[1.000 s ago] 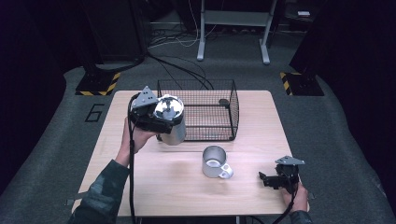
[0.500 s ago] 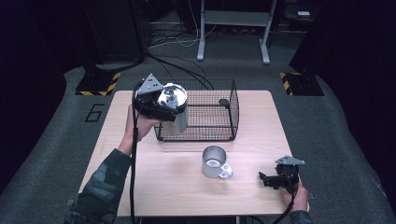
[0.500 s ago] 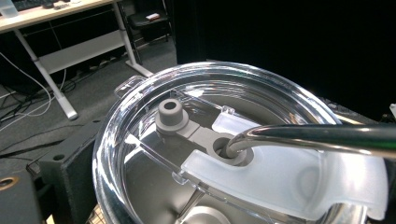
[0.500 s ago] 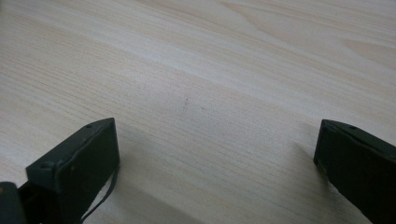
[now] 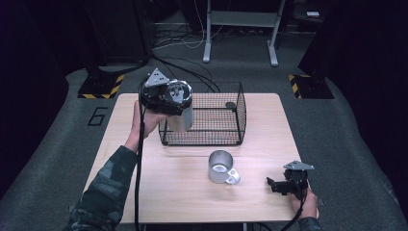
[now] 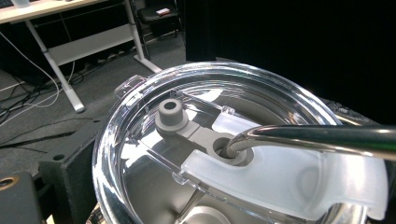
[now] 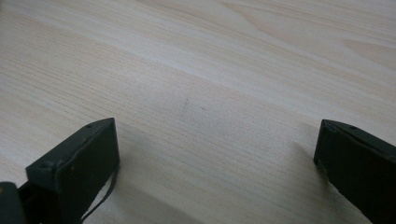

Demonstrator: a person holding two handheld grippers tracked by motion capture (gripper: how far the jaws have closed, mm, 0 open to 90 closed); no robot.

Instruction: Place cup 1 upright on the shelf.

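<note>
My left gripper (image 5: 161,98) is shut on a steel tumbler (image 5: 181,115) and holds it in the air over the near left corner of a black wire basket (image 5: 226,139). The tumbler leans, with its lid turned toward the high camera. In the left gripper view, the clear lid (image 6: 149,154) is very close, with a grey stopper and a bent metal straw (image 6: 317,136) coming out of it. A steel mug (image 5: 220,167) lies on its side on the table in front of the basket. Near the front right corner, my right gripper (image 5: 271,185) rests low over bare wood, open, with nothing between its jaws (image 7: 217,144).
The wooden table (image 5: 159,192) carries the basket at its far middle. A small dark round object (image 5: 231,105) lies inside the basket at the back right. Desk legs and cables stand on the floor beyond the table.
My left gripper has carried the tumbler away from the person and to the right, from left of the basket to over its near left corner. The right gripper and mug have not moved.
</note>
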